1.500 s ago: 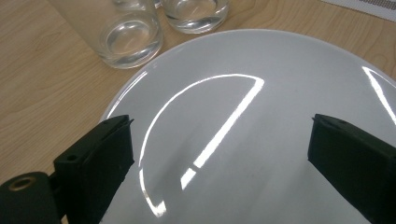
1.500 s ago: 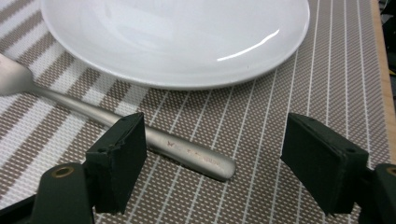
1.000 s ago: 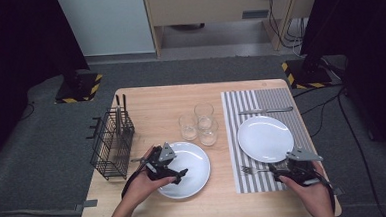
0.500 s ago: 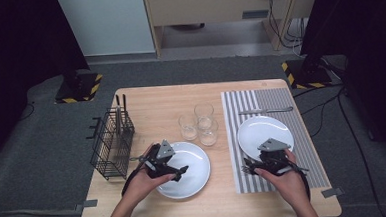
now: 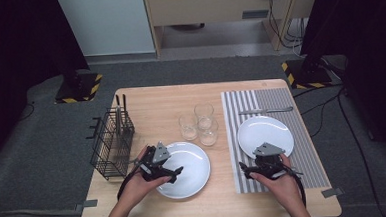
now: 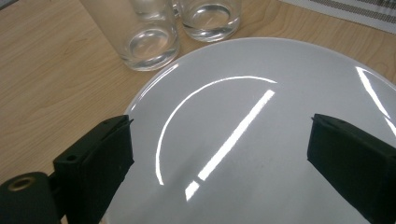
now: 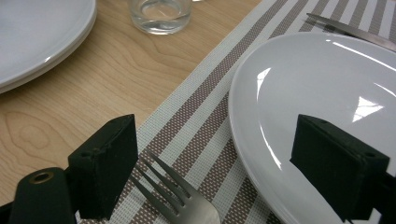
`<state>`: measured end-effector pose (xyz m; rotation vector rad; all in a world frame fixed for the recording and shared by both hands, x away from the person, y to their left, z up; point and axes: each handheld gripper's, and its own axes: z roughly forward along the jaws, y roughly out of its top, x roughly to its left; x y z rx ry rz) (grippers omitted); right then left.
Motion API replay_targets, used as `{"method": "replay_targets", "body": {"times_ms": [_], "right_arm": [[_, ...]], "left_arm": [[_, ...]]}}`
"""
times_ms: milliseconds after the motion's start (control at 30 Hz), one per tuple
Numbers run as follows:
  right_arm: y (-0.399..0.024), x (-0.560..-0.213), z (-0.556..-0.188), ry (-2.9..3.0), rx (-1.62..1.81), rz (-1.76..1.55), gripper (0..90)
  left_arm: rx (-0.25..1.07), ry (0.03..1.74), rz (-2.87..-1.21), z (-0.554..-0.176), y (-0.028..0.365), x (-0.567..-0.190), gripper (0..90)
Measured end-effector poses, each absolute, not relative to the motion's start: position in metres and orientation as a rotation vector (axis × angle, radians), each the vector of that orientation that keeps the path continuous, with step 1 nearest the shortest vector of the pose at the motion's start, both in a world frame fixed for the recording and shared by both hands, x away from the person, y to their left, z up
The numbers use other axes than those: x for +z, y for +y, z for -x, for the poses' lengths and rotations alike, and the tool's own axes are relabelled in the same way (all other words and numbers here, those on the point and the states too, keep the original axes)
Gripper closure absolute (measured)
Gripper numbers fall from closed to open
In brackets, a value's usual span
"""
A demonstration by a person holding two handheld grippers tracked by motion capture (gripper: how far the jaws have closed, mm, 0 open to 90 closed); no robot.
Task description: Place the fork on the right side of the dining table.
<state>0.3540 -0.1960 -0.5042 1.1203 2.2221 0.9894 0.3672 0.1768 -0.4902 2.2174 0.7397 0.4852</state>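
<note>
A light wooden desk (image 5: 150, 98) on a grey carpeted floor (image 5: 43, 146) carries a grey-and-white striped woven placemat (image 5: 311, 157) at its right, a black wire cutlery basket (image 5: 110, 143) with two dark utensils upright in it at its left, and three empty clear glass tumblers (image 5: 199, 123) mid-desk. A round white plate (image 5: 265, 132) lies empty on the placemat, with a silver metal fork (image 7: 184, 200) just beside its near rim and a silver knife (image 5: 266, 110) beyond it; a second round white plate (image 6: 261, 140) lies bare on the wood. The left gripper (image 5: 170, 172) hovers spread over that second plate, and the right gripper (image 7: 215, 172) stands spread, straddling the fork's tines and the placemat plate's rim, pinching nothing.
</note>
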Motion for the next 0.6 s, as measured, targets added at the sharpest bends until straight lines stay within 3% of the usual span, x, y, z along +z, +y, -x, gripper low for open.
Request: {"method": "replay_targets", "body": {"times_ms": [600], "right_arm": [[-0.1890,-0.5131,-0.3556,2.242,0.933,-1.091,14.6]], "left_arm": [[0.504,0.747,-2.202,-0.3650,0.1807,-0.4921,6.4]]}}
